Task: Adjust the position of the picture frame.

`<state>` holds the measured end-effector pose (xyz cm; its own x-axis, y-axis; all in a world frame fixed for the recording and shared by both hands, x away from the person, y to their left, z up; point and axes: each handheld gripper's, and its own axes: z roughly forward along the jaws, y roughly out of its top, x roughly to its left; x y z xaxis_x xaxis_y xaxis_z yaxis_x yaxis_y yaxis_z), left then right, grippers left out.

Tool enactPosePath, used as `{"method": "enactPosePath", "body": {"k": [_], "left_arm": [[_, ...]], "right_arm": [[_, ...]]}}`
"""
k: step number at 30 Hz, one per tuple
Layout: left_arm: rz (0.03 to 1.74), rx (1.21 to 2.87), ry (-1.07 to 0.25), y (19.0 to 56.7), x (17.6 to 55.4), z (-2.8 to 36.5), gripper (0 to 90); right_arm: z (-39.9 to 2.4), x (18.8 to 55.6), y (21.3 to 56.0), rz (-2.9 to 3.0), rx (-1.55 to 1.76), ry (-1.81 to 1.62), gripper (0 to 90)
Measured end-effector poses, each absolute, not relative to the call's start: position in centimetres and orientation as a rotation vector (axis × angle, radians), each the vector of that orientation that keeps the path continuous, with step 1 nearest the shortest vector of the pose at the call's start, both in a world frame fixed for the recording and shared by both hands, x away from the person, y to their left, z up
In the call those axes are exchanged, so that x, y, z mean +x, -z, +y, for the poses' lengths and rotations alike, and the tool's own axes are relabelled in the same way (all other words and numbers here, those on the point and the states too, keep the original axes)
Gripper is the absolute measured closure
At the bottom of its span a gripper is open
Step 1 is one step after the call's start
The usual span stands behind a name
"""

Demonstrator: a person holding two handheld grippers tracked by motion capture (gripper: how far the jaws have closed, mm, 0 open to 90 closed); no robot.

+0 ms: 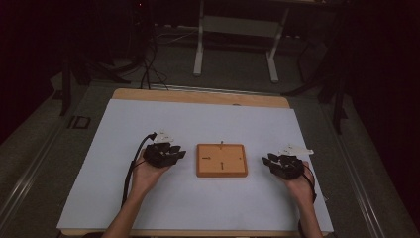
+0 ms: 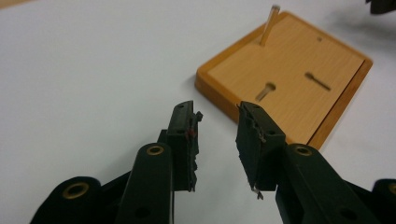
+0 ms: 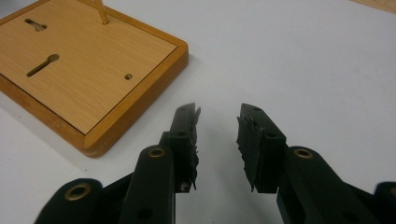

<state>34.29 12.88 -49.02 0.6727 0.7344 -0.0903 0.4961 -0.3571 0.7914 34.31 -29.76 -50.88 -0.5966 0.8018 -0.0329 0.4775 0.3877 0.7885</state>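
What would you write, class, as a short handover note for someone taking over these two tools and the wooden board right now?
Left tool: open, holding nothing, resting on the white sheet left of the wooden board.
Right tool: open, holding nothing, on the sheet right of the board.
Board: flat at the middle of the sheet, between the tools, touched by neither. One thin peg stands in it near the far edge; two keyhole-shaped slots and a small hole show on its face.
Done: nothing can be told beyond the standing peg.
Left: likely work on the board; neither tool has closed in on it yet.
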Motion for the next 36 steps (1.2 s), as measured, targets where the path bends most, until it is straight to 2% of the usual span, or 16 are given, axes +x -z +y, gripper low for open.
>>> {"method": "enactPosePath", "body": {"k": [36], "left_arm": [[0.81, 2.128, -0.312, 47.4, 36.9, 8.7, 64.1]], "right_arm": [[-29.4, 34.2, 50.9, 2.272, 1.073, -1.067, 64.9]]}}
